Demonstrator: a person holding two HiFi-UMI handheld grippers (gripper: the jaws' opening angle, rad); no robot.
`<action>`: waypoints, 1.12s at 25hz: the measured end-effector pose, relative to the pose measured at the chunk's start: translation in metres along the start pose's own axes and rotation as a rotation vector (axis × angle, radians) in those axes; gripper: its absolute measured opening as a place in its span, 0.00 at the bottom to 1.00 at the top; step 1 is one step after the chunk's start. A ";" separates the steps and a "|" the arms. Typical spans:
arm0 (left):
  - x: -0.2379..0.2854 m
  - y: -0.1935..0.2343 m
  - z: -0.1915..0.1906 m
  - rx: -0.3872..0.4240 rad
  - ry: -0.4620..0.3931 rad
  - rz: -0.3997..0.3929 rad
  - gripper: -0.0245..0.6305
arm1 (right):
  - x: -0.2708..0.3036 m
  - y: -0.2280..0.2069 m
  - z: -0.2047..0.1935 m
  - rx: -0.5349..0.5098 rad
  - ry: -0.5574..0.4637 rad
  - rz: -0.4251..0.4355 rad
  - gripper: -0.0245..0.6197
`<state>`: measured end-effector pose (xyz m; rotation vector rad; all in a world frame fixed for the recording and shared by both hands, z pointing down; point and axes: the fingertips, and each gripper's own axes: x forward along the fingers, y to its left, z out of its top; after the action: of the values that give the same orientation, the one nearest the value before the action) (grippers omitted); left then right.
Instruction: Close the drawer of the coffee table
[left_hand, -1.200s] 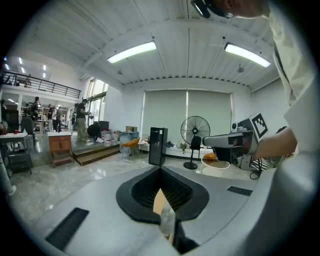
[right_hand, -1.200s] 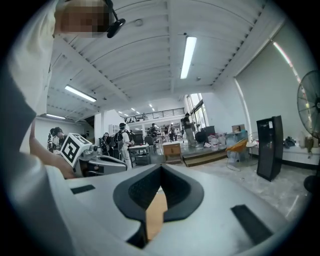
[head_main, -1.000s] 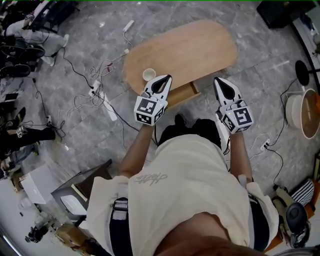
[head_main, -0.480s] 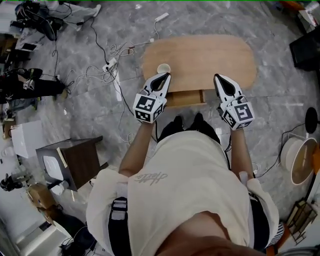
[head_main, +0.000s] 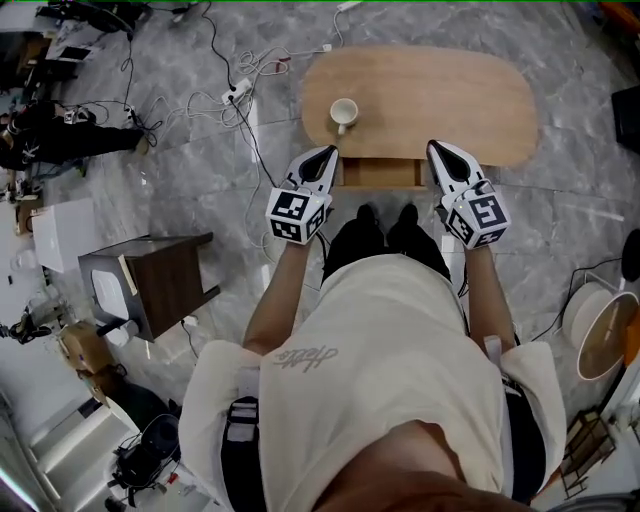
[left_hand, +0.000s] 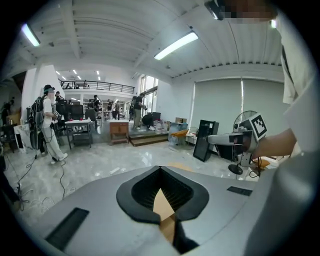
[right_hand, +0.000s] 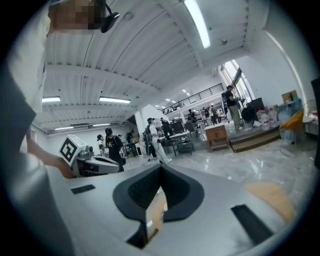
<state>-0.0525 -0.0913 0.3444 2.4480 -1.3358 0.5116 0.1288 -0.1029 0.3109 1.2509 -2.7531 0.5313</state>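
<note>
Drawer (head_main: 378, 172) is seen part-open at the coffee table's (head_main: 480, 90) near edge, between left gripper (head_main: 322, 158) and right gripper (head_main: 442, 155) — probably light and free-sliding, best pushed flat on its front panel. Both pairs of jaws are pressed together with nothing held — confirmed in the gripper views. Drawer and cup (head_main: 343, 110) are shown clearly only in the head view.

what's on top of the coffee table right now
One white cup stands on the coffee table, toward the left end of its wooden top. Nothing else shows there. The tips of the left tool and right tool cover small bits of the near edge.
</note>
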 end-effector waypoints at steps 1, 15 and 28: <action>0.003 0.001 -0.007 -0.009 0.015 -0.004 0.04 | 0.002 -0.002 -0.007 0.008 0.014 -0.004 0.03; 0.089 0.040 -0.138 -0.176 0.187 -0.065 0.04 | 0.078 -0.030 -0.184 0.228 0.325 -0.012 0.03; 0.158 0.083 -0.343 -0.255 0.442 -0.041 0.04 | 0.131 -0.074 -0.380 0.247 0.625 -0.038 0.03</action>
<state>-0.0989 -0.1055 0.7281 2.0018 -1.0881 0.7653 0.0675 -0.1134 0.7153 0.9534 -2.1815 1.0712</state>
